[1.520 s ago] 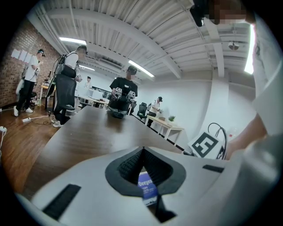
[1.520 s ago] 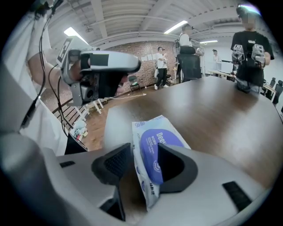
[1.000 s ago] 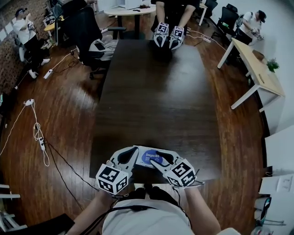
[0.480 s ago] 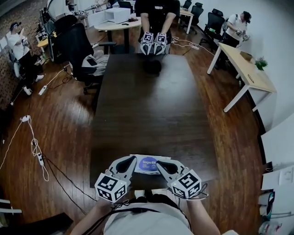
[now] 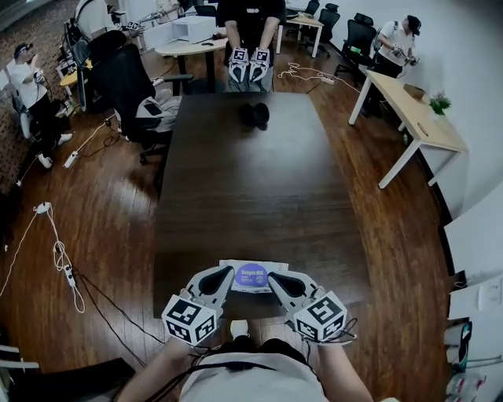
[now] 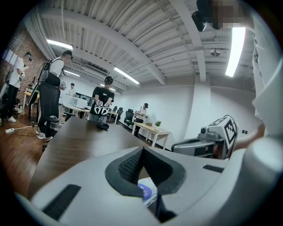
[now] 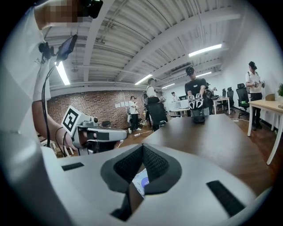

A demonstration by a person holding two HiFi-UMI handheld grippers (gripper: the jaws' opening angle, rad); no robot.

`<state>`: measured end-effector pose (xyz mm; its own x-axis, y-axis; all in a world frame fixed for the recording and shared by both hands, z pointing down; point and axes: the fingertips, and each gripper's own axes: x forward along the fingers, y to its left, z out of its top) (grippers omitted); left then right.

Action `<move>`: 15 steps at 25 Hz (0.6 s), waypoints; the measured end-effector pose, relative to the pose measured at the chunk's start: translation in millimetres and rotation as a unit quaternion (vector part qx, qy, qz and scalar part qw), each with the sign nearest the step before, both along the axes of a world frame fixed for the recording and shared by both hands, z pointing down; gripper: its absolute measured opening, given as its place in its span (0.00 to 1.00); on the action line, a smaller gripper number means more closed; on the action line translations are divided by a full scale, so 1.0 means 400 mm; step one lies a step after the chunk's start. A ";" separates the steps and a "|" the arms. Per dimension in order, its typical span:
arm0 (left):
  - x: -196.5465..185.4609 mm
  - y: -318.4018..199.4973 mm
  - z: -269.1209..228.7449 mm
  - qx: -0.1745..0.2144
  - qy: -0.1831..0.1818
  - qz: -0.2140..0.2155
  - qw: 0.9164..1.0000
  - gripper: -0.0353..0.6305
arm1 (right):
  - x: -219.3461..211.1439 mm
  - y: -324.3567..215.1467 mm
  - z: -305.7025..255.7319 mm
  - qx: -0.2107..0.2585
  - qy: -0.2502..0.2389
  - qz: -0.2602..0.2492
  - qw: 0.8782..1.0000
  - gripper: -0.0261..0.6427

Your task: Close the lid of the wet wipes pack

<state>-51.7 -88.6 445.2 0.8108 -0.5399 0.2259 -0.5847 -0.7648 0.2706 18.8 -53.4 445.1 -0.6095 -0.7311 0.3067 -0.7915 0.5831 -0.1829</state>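
The wipes pack (image 5: 253, 276) is lying flat at the near edge of the dark desk (image 5: 259, 188), right in front of the person holding the claws. It is white, and the blue round patch on top is facing up.

The left claw (image 5: 228, 272) is hanging over the pack's left end and the right claw (image 5: 273, 278) over its right end, both angled in toward each other. The head view is not showing whether either is touching the pack.

In the left gripper view the left claw (image 6: 142, 149) is sitting with its jaws together, tip against tip, gripping nothing. The pack (image 6: 146, 192) is showing below, through the gap behind the tips.

The right claw (image 7: 142, 146) has just been closing. Its jaws are now meeting with nothing between them, and the pack (image 7: 140, 182) is showing under them.

At the desk's far end a dark object (image 5: 254, 115) is resting, and another person (image 5: 250, 23) is standing behind it.
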 end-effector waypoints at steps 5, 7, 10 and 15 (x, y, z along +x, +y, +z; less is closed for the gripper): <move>0.008 0.048 -0.018 0.009 -0.004 -0.010 1.000 0.06 | -0.001 0.043 -0.020 0.024 0.007 -0.016 1.000 0.05; 0.016 0.075 -0.018 0.012 -0.010 -0.016 1.000 0.06 | 0.005 0.068 -0.031 0.032 0.001 -0.018 0.999 0.05; 0.031 0.128 -0.014 0.008 -0.012 -0.025 1.000 0.06 | 0.021 0.122 -0.044 0.033 -0.005 -0.022 0.999 0.05; 0.078 0.212 -0.016 0.012 -0.018 -0.037 0.999 0.06 | 0.078 0.215 -0.048 0.036 -0.013 -0.025 0.999 0.05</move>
<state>-20.3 -4.0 438.8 0.7595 -0.6044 0.2406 -0.6496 -0.7246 0.2300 50.1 32.4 426.0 -0.6537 -0.7185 0.2375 -0.7559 0.6349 -0.1599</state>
